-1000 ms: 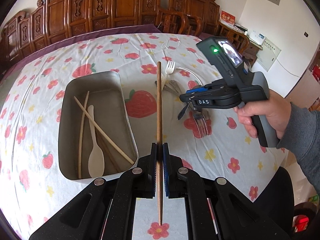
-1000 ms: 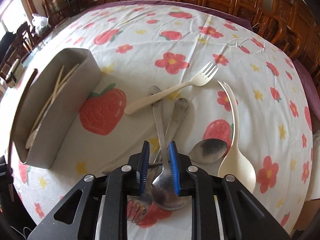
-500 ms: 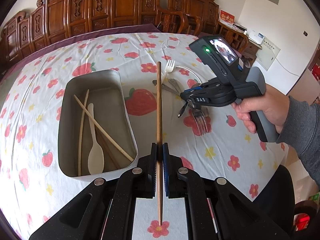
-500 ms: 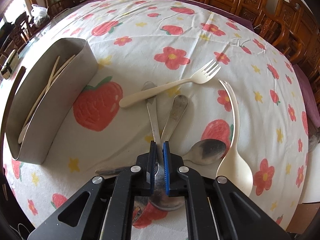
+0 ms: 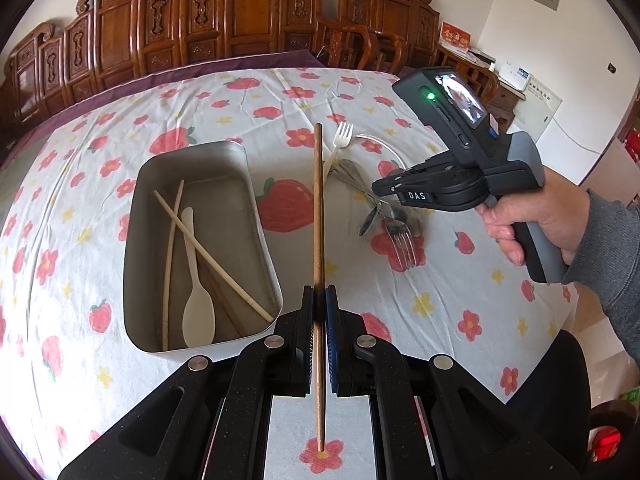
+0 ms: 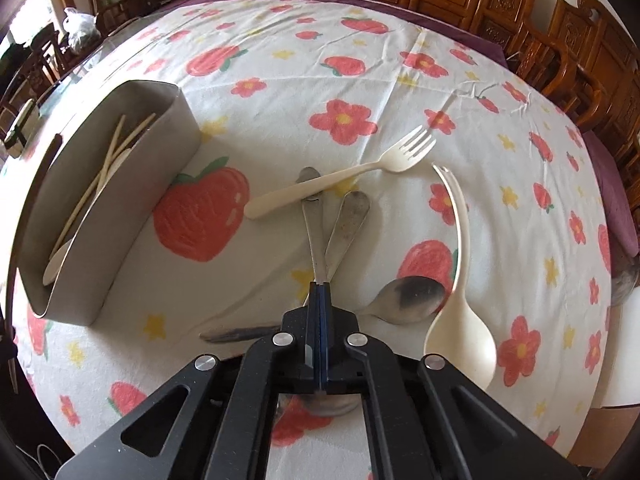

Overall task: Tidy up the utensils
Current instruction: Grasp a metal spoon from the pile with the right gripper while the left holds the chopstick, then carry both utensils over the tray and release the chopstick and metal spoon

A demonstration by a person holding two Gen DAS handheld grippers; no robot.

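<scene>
My left gripper point(image 5: 319, 300) is shut on a brown wooden chopstick point(image 5: 318, 208) and holds it above the table, just right of the grey metal tray point(image 5: 260, 216). The tray holds two pale chopsticks point(image 5: 208, 252), a cream spoon point(image 5: 198, 300) and a dark stick. My right gripper point(image 6: 321, 292) is shut on the handle of a metal spoon point(image 6: 314, 220) in the utensil pile. In the left wrist view the right gripper point(image 5: 384, 196) sits low over that pile, beside a metal fork point(image 5: 402, 240).
On the strawberry-print cloth lie a cream plastic fork point(image 6: 340, 184), a second metal spoon point(image 6: 404, 296), a cream spoon-fork point(image 6: 460, 280) and a dark utensil handle point(image 6: 240, 332). The tray point(image 6: 132, 208) stands left of the pile. Carved wooden chairs point(image 5: 240, 32) ring the table.
My right gripper's jaws have closed from open onto the metal spoon's handle. The left gripper has held the chopstick almost still.
</scene>
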